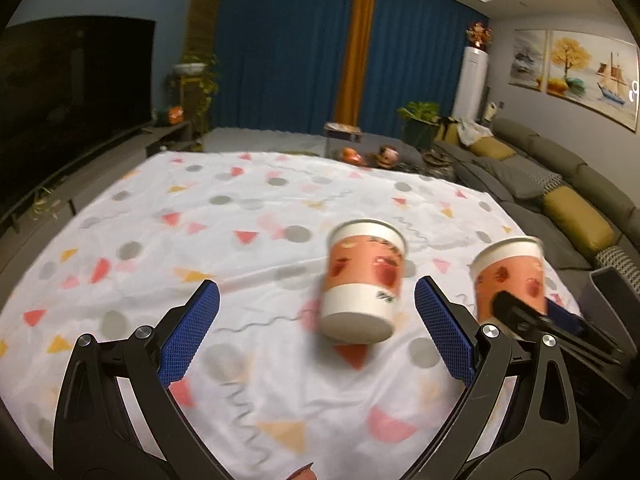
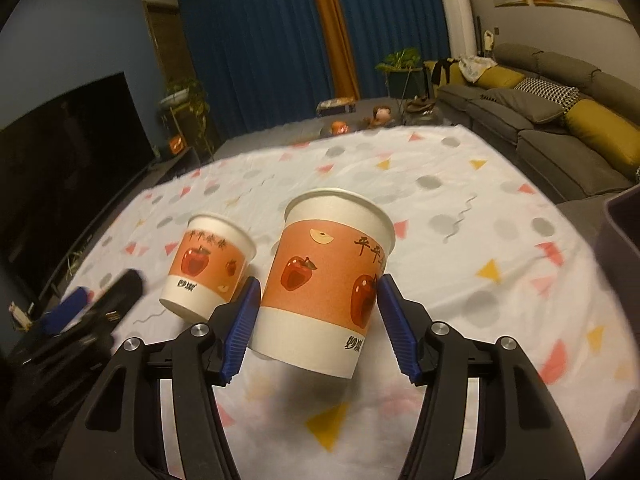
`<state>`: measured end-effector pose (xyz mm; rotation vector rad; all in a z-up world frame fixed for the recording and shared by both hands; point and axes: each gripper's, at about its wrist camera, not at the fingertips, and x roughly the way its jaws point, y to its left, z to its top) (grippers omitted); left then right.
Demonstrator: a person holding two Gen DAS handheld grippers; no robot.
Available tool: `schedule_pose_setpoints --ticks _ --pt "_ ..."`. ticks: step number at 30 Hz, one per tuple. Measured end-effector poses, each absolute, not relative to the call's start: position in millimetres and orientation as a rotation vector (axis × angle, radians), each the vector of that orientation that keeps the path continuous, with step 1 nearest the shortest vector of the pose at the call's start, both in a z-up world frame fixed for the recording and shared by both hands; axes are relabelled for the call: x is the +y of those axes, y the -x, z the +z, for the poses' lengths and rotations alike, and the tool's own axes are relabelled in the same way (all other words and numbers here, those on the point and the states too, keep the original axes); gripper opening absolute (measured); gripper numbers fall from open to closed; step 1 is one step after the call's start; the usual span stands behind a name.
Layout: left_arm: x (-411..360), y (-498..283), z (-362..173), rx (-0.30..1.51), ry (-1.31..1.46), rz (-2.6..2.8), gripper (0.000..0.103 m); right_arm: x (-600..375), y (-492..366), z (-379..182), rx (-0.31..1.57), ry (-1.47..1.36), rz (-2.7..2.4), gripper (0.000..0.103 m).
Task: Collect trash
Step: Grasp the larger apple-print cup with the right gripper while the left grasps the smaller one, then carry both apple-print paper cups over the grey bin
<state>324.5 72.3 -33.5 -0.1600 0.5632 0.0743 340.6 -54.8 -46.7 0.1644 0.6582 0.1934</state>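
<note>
Gripping a paper cup [image 2: 324,280], the right gripper [image 2: 316,320] was seen with both blue pads pressed on the cup's orange band; the cup was tilted and appeared to be lifted clear of the cloth [image 2: 460,208]. A second cup [image 2: 208,268], also tilted, was seen at ten o'clock from the first, just beside the left pad. In the left wrist view, the left gripper [image 1: 316,336] was held wide open with nothing clasped; the second cup [image 1: 364,280] was seen blurred just ahead of its fingertips, at one o'clock. Farther off, a television [image 1: 72,96] was seen at ten o'clock, a sofa [image 2: 552,120] at two o'clock, and curtains [image 1: 288,48] at twelve.
</note>
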Motion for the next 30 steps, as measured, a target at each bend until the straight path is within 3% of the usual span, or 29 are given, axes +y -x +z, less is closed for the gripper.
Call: schedule_pose_setpoints --ticks 10,14,20,30 --pt "57.3 -366.8 -53.4 0.658 0.167 0.021 0.096 -78.6 -316.1 -34.6 0.609 -0.160 0.216 0.060" --pt "59.5 -374.8 -57.7 0.689 0.195 0.001 0.089 -80.3 -313.3 -35.6 0.611 -0.146 0.228 0.060" --pt "56.4 -381.0 -63.7 0.734 0.198 -0.049 0.059 -82.0 -311.0 -37.6 0.617 -0.140 0.233 0.060" --pt "39.4 -354.0 -52.7 0.680 0.150 -0.076 0.057 -83.3 -304.8 -37.1 0.616 -0.120 0.234 0.060"
